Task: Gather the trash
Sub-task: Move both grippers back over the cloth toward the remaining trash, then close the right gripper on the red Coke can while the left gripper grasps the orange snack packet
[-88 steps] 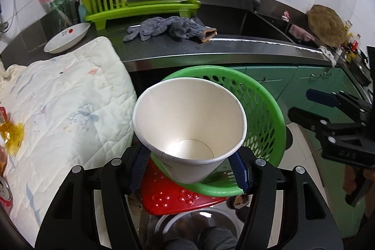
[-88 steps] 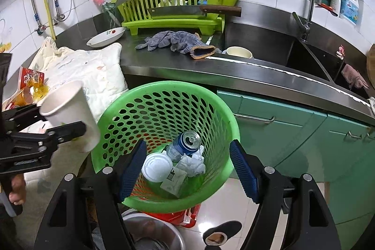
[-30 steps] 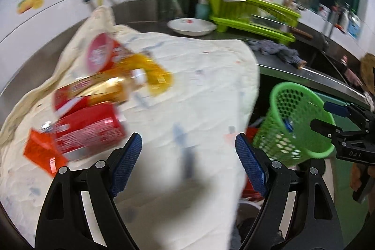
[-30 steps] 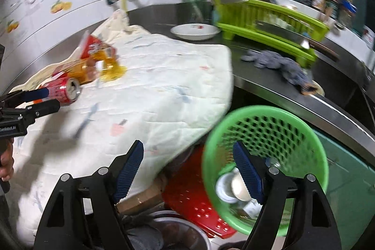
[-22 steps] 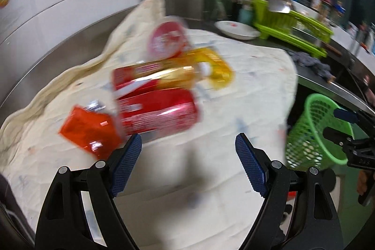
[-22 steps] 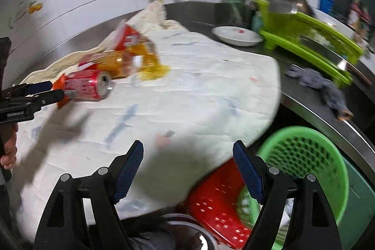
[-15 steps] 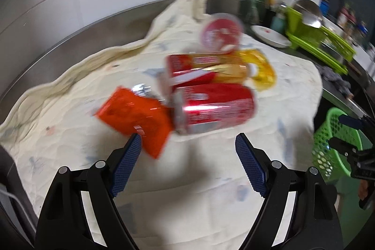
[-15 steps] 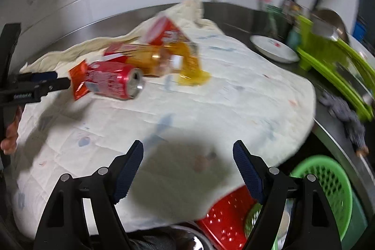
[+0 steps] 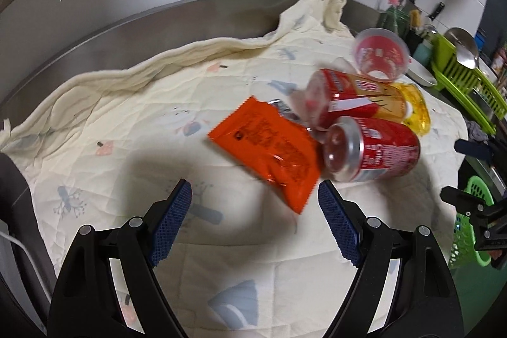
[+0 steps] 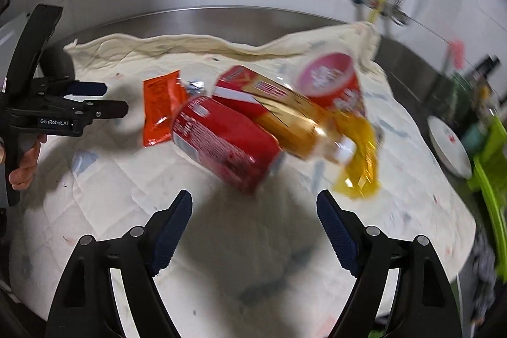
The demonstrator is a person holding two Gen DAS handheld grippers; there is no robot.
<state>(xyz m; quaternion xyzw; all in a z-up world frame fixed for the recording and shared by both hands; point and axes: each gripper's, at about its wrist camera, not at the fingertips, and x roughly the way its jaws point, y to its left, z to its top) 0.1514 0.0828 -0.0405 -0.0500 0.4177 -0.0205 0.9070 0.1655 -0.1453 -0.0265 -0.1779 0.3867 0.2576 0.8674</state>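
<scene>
Trash lies in a heap on a cream quilted cloth [image 9: 133,122]: an orange snack packet [image 9: 269,154], a red soda can [image 9: 374,148] on its side, a red and gold wrapper [image 9: 361,100], a yellow bag [image 9: 415,110] and a clear cup with a red lid [image 9: 380,56]. My left gripper [image 9: 253,220] is open and empty, just short of the orange packet. My right gripper [image 10: 253,227] is open and empty, just short of the red can [image 10: 225,141]. The orange packet [image 10: 161,106] lies to the can's left. The green trash basket [image 9: 472,211] shows at the right edge.
The cloth covers a steel counter [image 9: 190,8] below a white tiled wall. A white dish [image 10: 450,144], a green dish rack [image 9: 465,81] and knives stand at the far right. The left gripper shows in the right wrist view [image 10: 88,103], the right gripper in the left wrist view [image 9: 475,176].
The paper cup has left my left gripper, which is now open. Both grippers have swung left from the green basket to the trash heap on the cloth and moved closer to it.
</scene>
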